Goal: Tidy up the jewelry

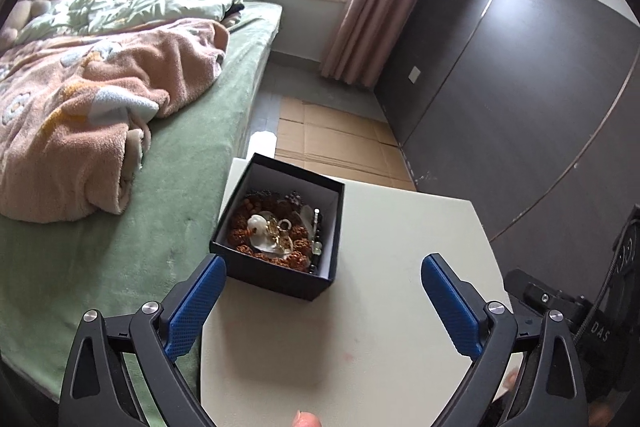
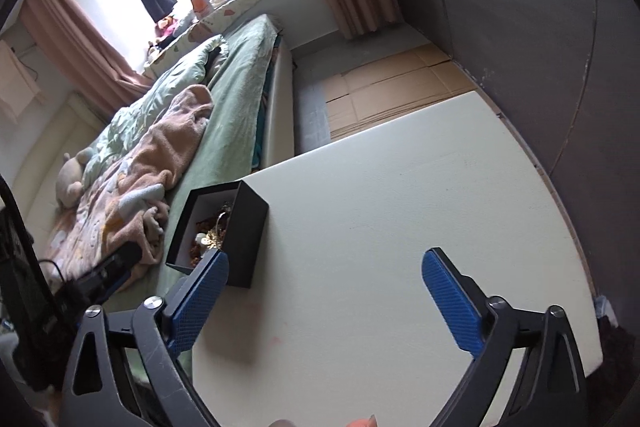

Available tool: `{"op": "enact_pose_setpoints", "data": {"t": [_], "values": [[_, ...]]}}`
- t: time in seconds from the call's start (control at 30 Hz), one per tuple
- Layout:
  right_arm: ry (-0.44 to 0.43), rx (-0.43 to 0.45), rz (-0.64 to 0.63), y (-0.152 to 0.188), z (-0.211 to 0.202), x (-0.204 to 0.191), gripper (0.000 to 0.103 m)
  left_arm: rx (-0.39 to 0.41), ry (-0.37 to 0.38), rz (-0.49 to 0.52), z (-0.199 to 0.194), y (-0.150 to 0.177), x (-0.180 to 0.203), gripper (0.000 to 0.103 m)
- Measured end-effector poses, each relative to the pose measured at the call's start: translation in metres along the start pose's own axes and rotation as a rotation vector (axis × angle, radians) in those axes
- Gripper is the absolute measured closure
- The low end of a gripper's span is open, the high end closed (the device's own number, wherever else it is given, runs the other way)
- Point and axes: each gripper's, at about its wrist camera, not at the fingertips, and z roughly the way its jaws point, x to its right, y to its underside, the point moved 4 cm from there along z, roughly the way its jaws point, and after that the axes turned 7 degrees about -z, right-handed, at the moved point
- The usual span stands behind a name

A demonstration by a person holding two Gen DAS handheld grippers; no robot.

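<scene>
Left tool [image 1: 322, 267]: we see its jaws spread wide, nothing between them. Blue pads [image 1: 194, 307] are ribbed with a fine diamond texture, set in black angular arms with silver pivot pins. The left pad's tip sits just beside the box's near-left corner; we cannot tell if it touches.

At 12 o'clock from this tool stands the jewelry box [image 1: 276, 277], square, matte black outside, white inside, lid off. It sits at the left edge of the worktop [image 1: 400, 267], a smooth, pale cream slab. Inside lies the jewelry [image 1: 276, 233]: knobbly brown beads in a ring, a white glossy piece, gold links, a small ring, dark beads along the right wall.

At 9 o'clock of the box is the bed [image 1: 120, 247] with a green plush sheet and a crumpled pink fleece blanket [image 1: 100, 107].

Right tool [image 2: 324, 265]: also released, jaws wide and empty over bare worktop. The same box [image 2: 244, 239] lies at its 10 o'clock, behind the left pad's tip.

Flattened cardboard [image 1: 336, 135] covers the floor beyond; a dark grey wall panel [image 1: 520, 107] runs along the right.
</scene>
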Motion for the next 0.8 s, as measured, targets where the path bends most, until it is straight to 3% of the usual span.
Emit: {"op": "enact_pose_setpoints", "data": {"t": [0.27,0.6,0.8], "values": [[0.015,-0.014,-0.081,0.013,-0.011,-0.009,0.000,0.125,-0.011,0.149,-0.025,0.008,0.028,0.000],[0.019,-0.032,-0.194,0.032,-0.033,-0.020,0.000,0.163,-0.050,0.202,-0.032,0.013,0.029,0.001],[0.027,-0.006,-0.174,0.032,-0.039,-0.018,0.000,0.175,-0.034,0.220,-0.030,0.015,0.027,0.001]]}}
